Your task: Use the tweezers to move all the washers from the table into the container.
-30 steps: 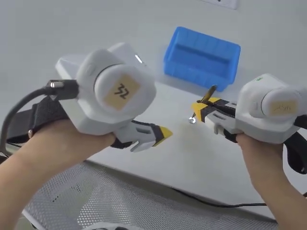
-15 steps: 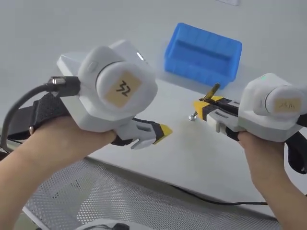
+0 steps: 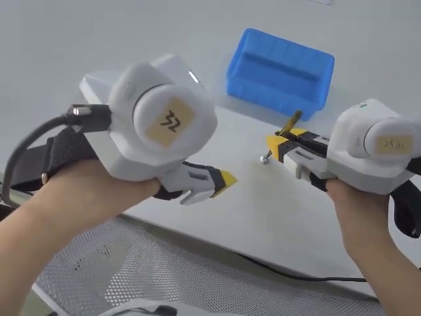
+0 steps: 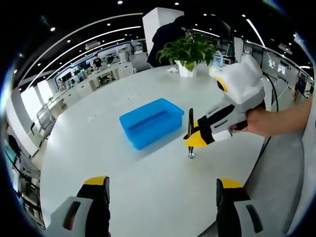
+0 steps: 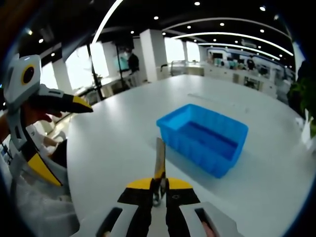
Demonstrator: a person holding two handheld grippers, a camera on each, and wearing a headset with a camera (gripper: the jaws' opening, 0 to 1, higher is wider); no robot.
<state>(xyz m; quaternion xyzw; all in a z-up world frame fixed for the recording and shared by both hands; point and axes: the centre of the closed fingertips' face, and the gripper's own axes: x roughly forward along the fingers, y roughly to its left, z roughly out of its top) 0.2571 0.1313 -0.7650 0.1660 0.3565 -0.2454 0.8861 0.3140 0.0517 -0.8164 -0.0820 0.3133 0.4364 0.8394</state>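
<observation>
A blue container [image 3: 279,66] stands on the white table [image 3: 263,217], beyond both grippers. My right gripper [image 3: 279,149] is shut on dark, gold-ended tweezers [image 3: 290,125], which stand nearly upright. A small metal washer [image 3: 264,158] sits at their lower tip, just over the table and short of the container. In the left gripper view the tweezers [image 4: 190,126] and washer [image 4: 191,155] are to the right of the container [image 4: 150,121]. The right gripper view has the tweezers [image 5: 159,160] rising from the shut gripper [image 5: 159,185] toward the container [image 5: 205,136]. My left gripper [image 3: 214,187] is open and holds nothing [image 4: 163,192].
A grey mesh surface [image 3: 131,263] lies below the table's near edge, with a black cable [image 3: 296,276] along it. A potted plant [image 4: 187,54] stands on the far side of the table.
The right gripper with the tweezers and washer has edged slightly up and toward the container. The left gripper has hardly moved.
</observation>
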